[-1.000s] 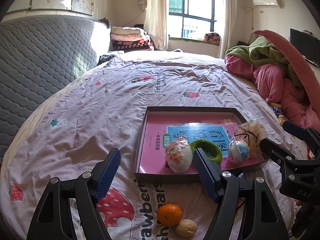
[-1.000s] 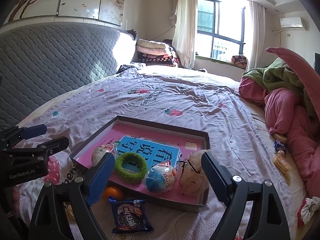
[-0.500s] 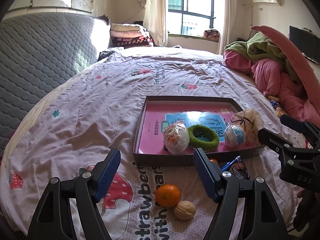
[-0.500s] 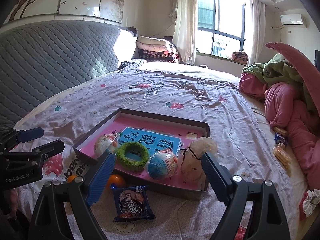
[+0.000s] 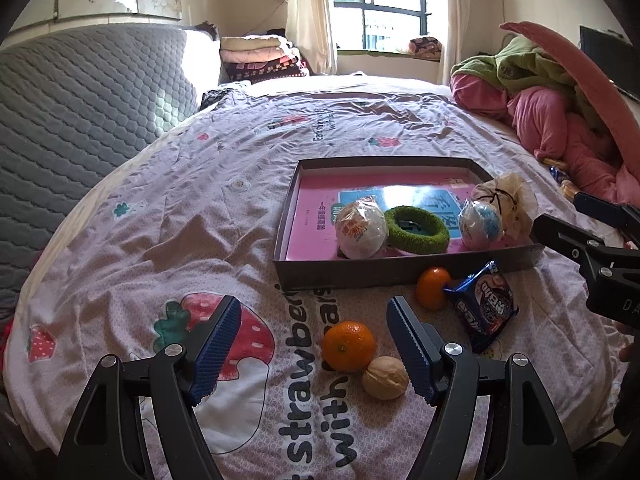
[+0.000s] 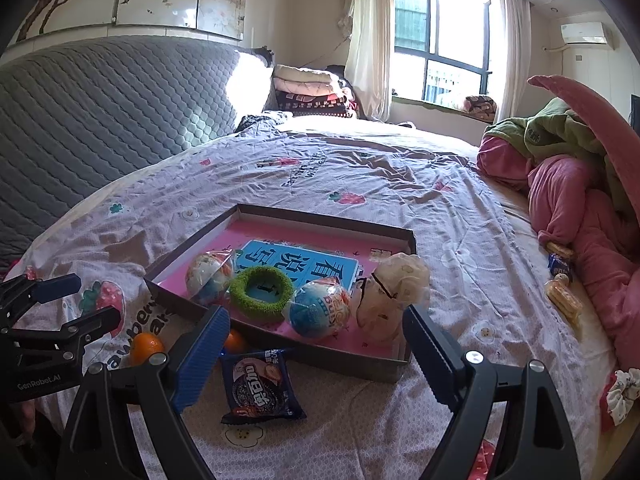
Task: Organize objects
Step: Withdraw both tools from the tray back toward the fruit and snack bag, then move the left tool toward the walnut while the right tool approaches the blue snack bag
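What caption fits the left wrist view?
Open left tongs hover above an orange and walnut before the tray.

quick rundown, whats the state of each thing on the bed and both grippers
left gripper: open, empty, above the bedsheet
right gripper: open, empty
tray: on the bed, partly filled
green ring: flat in the tray
two wrapped balls: in the tray, either side of the ring
two oranges: outside the tray
walnut: touching the near orange
cookie packet: sealed, outside the tray
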### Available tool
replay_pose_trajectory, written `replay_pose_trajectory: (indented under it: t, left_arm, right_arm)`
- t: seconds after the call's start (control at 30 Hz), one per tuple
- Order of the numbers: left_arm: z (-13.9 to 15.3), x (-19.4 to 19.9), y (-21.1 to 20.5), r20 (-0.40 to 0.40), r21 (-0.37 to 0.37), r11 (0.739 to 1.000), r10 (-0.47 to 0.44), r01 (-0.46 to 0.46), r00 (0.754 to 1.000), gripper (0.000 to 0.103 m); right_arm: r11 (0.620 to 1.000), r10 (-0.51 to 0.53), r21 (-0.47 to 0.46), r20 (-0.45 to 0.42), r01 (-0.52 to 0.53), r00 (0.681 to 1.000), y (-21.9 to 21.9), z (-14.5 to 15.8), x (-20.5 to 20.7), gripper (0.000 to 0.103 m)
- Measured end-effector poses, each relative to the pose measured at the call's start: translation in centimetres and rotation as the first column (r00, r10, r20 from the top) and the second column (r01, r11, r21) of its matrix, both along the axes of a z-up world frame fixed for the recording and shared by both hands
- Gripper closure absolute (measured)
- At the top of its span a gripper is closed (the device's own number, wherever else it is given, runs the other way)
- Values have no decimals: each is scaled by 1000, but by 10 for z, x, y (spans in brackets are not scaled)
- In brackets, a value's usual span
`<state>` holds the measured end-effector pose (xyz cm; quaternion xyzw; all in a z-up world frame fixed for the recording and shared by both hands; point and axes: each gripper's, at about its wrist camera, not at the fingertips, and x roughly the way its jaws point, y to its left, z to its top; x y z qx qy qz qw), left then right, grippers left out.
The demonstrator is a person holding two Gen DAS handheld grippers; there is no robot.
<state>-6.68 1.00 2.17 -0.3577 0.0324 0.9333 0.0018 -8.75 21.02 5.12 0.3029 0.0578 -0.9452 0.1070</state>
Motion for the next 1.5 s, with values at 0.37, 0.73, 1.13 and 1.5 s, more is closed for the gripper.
replay_pose_trajectory:
  t: [0.37,0.73,1.13,1.5]
  left_arm:
    - [-15,6,2,46,35,999,-11,10,999,27]
    - [-25,11,10,88,22,998,-58,56,994,27]
    - [-35,15,12,129,29,997,-79,76,989,27]
    - [-41,19,17,158,35,995,-99,94,983,27]
  right_arm:
    - [1000,14,18,21,-14,1000,-2,-12,11,15]
    - [998,42,42,52,-44,998,-11,-22,13,15]
    - [997,50,49,86,-54,995,-12,-32,13,15]
    - [996,63,55,112,-69,992,-15,-39,13,15]
